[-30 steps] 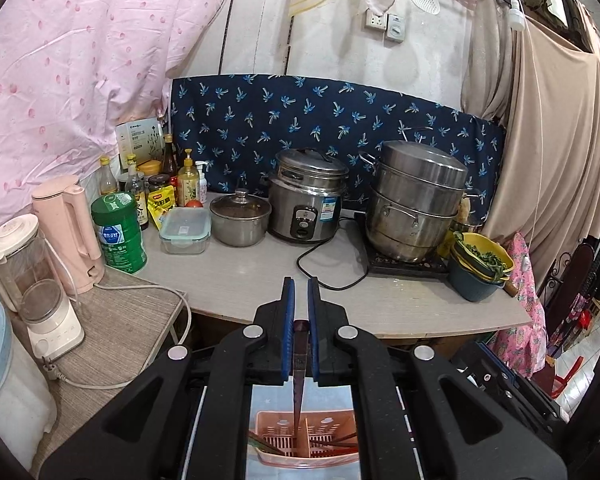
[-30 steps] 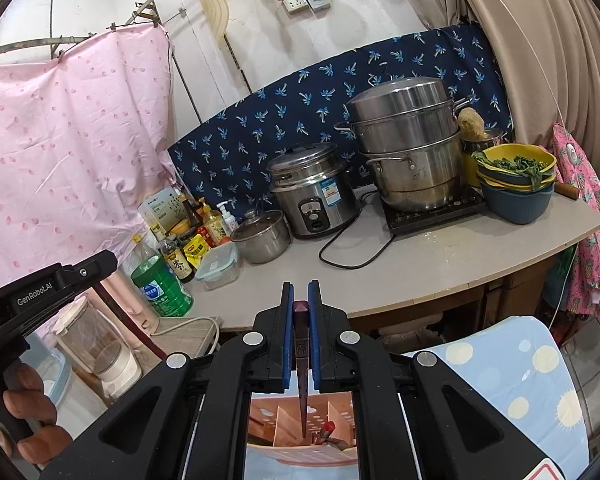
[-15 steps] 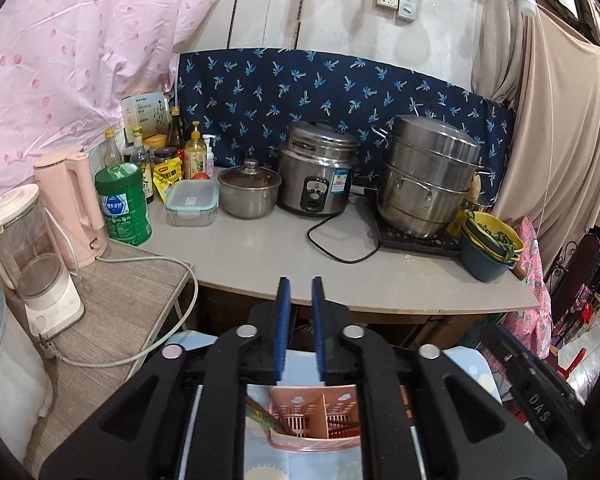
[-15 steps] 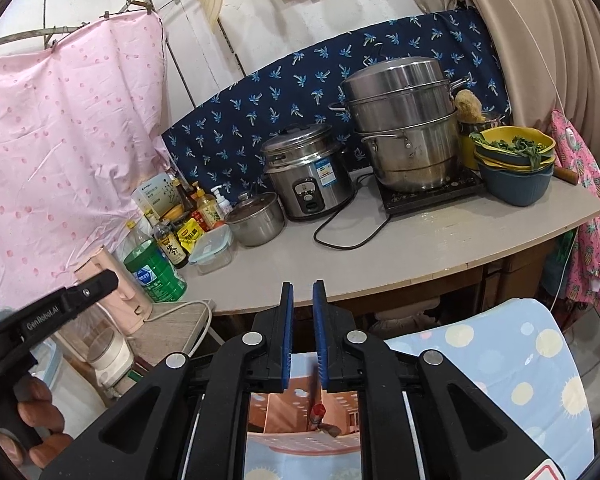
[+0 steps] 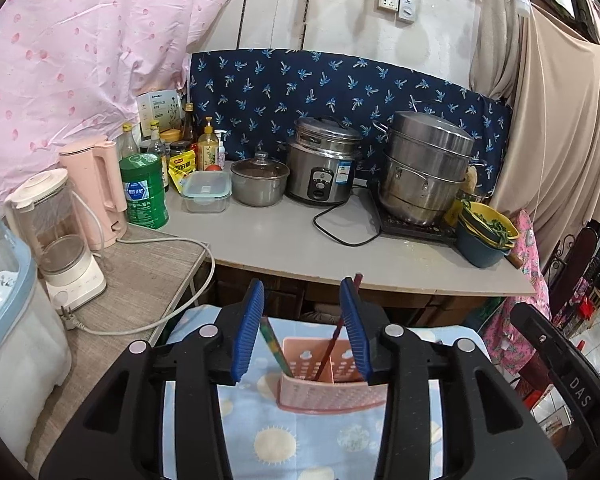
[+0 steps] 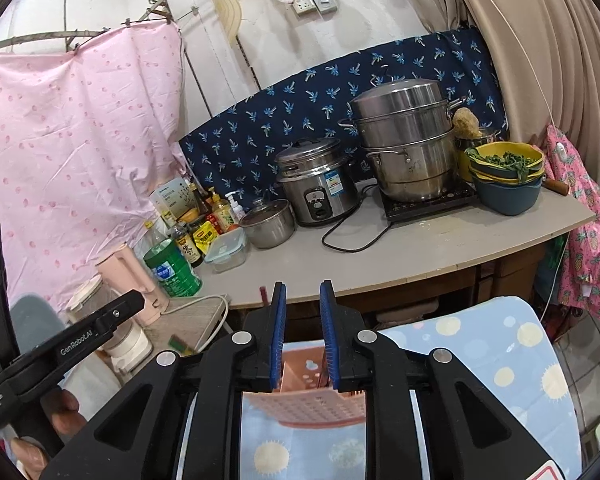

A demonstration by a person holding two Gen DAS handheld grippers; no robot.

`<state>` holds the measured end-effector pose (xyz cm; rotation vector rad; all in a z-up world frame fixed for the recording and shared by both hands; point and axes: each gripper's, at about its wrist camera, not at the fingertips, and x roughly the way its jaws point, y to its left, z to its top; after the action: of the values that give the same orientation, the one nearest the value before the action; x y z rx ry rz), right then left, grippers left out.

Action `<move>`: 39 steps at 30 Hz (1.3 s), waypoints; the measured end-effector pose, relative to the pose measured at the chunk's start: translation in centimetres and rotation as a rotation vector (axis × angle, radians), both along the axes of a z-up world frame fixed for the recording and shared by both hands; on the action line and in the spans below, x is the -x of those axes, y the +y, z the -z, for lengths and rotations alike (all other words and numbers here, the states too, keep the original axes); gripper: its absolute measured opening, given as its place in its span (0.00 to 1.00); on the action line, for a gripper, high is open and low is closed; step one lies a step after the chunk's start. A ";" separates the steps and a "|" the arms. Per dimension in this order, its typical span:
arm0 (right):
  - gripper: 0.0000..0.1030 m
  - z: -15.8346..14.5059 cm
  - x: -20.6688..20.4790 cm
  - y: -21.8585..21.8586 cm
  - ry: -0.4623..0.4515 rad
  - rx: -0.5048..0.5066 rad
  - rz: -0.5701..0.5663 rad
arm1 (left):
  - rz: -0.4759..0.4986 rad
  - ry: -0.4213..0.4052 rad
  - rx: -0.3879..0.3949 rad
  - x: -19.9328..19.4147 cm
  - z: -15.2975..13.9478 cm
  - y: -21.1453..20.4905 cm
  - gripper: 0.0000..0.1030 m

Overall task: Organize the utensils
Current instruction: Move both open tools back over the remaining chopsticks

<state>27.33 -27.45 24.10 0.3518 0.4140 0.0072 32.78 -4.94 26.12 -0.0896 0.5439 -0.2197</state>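
Observation:
A pink slotted utensil holder stands on a blue cloth with sun prints. In the left wrist view a dark red chopstick and a green-patterned utensil stand in it. My left gripper is open and empty above the holder. My right gripper is open and empty above the same holder. The left gripper's body shows at the left of the right wrist view.
A grey counter behind holds a rice cooker, steel steamer pot, small lidded pot, green tin, bottles and stacked bowls of greens. A blender and pink kettle stand left.
Both grippers were shut on utensils over the holder a second ago. Both have opened, let the utensils go into the holder, and pulled back and up.

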 end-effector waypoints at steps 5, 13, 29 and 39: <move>0.23 0.1 4.0 1.1 0.007 0.024 -0.027 | -0.003 -0.007 -0.006 3.6 0.0 0.7 0.48; 0.23 2.3 10.2 2.3 0.051 0.029 -0.070 | 0.025 0.021 -0.017 9.2 1.9 1.8 0.49; 0.23 12.3 21.7 5.2 0.247 0.091 -0.113 | 0.063 0.184 -0.093 19.9 12.5 3.9 0.49; 0.23 19.7 24.7 7.7 0.384 0.134 -0.151 | 0.054 0.310 -0.142 23.4 20.1 4.1 0.50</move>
<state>2.63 -19.74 4.41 0.1877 0.8165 0.0599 9.40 -0.83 6.02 0.0303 0.8693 -0.2201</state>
